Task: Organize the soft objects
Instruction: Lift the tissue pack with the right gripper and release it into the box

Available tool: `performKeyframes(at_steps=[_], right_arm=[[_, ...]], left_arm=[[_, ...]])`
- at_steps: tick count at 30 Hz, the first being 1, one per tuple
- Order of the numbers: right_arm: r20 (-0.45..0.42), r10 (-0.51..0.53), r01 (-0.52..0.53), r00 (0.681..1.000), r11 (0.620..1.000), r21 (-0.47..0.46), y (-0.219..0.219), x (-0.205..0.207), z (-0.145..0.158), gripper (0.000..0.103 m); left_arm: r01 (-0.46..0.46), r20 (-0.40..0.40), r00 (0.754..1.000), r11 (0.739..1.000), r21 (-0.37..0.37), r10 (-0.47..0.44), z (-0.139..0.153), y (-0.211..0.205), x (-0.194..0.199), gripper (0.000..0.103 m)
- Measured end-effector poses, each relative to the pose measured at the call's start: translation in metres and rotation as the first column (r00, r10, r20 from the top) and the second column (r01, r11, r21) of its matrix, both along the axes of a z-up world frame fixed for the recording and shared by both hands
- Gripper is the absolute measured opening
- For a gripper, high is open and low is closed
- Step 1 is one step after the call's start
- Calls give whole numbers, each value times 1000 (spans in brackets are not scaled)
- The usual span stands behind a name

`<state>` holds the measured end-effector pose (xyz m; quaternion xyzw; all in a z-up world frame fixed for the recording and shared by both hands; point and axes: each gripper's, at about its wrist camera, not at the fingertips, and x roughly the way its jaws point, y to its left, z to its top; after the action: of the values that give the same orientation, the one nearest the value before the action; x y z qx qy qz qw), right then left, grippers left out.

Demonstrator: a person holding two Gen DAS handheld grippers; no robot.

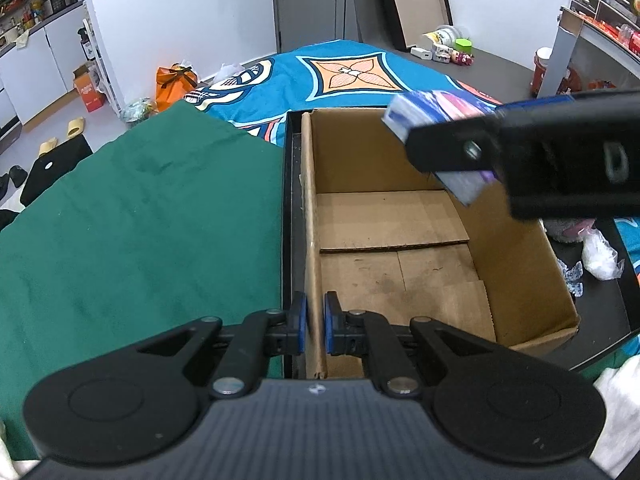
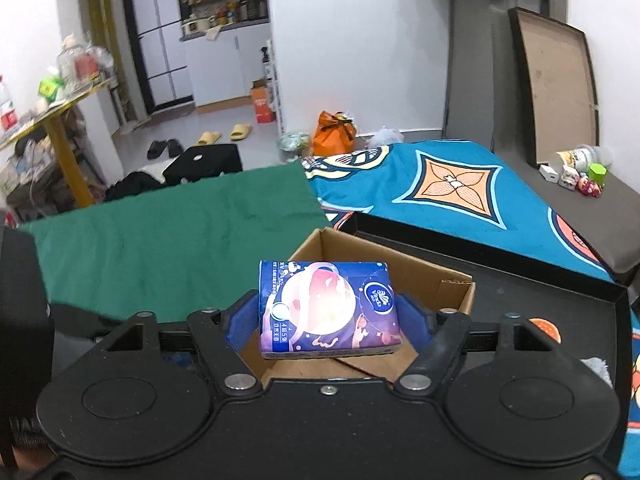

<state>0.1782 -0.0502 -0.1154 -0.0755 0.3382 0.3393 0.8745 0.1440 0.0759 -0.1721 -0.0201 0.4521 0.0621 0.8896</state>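
An open cardboard box [image 1: 400, 248] stands in a black tray [image 1: 291, 184]; the box [image 2: 440, 280] also shows in the right wrist view. My left gripper [image 1: 315, 328] is shut on the box's left wall near its front corner. My right gripper [image 2: 328, 312] is shut on a blue and pink tissue pack [image 2: 326, 310] and holds it above the box opening. In the left wrist view the right gripper [image 1: 448, 148] comes in from the right with the tissue pack [image 1: 432, 110] over the box's far right side. Inside, the box shows only bare cardboard.
A green cloth [image 1: 140, 220] lies left of the tray. A blue patterned blanket [image 1: 348, 76] lies beyond it. A grey plush [image 1: 568, 230] and a clear bag [image 1: 600, 256] lie right of the box. Small items [image 2: 576, 172] sit at the far right.
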Motion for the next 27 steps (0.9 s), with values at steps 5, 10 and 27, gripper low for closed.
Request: performKeyframes(at_steps=[5, 10, 27], right_arm=[[-48, -42, 42, 998, 999, -6, -10, 5, -9, 87], [-78, -90, 90, 993, 996, -14, -32, 4, -12, 87], [-142, -256, 249, 956, 966, -65, -120, -1, -41, 87]], left_arm=[[0, -3, 1000, 1000, -1, 0, 2, 0, 0, 9], [-5, -5, 1000, 1000, 21, 5, 2, -4, 2, 10], [-10, -20, 1000, 993, 116, 12, 6, -22, 8, 53]])
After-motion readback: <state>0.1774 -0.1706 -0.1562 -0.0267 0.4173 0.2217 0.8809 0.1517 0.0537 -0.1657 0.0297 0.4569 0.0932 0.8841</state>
